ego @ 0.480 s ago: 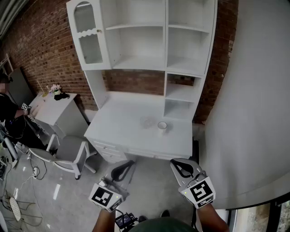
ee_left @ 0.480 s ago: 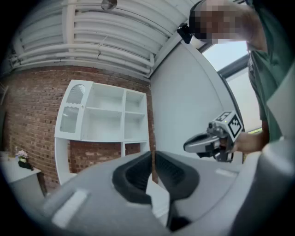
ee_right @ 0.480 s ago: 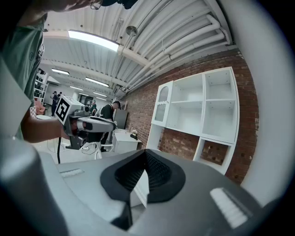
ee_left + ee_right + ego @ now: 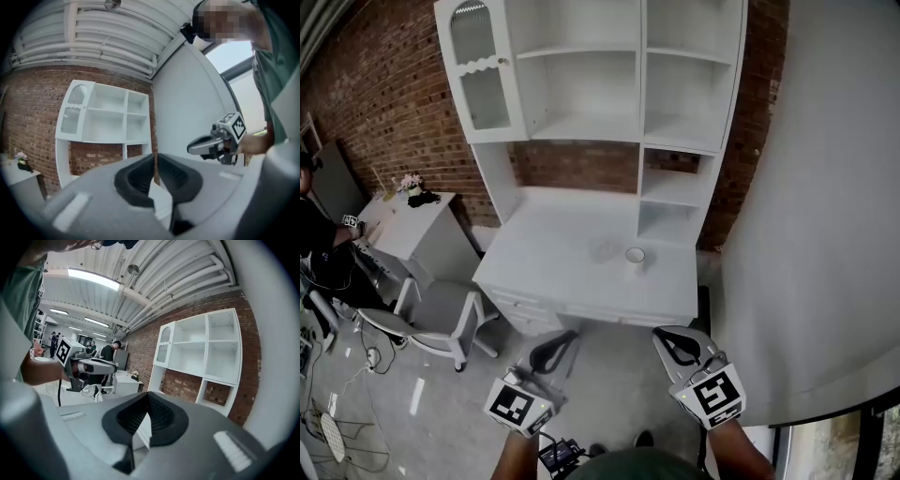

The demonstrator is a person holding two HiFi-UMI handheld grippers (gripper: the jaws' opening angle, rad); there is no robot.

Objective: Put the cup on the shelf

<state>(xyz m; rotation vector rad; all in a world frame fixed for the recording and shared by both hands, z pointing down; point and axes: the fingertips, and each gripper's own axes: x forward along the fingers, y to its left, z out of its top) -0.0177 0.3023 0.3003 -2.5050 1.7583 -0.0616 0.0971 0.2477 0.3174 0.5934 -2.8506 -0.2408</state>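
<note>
Barely anything has shifted in the last half second: the head view has nudged a touch and both tools hang where they were. The left gripper point(image 4: 558, 347) has its jaws pressed together with nothing between them, and the right gripper point(image 4: 675, 345) is the same, closed on air. Both sit low in the head view, well apart from the small white cup point(image 4: 636, 259), which stands on the white desk top point(image 4: 544, 262) near its right end, in front of the lowest compartment of the tall white shelf unit point(image 4: 581, 127). The cup's inside is too small to read. Just left of it there's a faint smudge, impossible to identify. The arched glass cabinet door point(image 4: 483, 84) is hazy, so whatever lies behind it can't be made out. In both gripper views the grey bodies block the desk top, cup included. At the left edge, a seated person point(image 4: 319, 248) is cut off by the frame.
</note>
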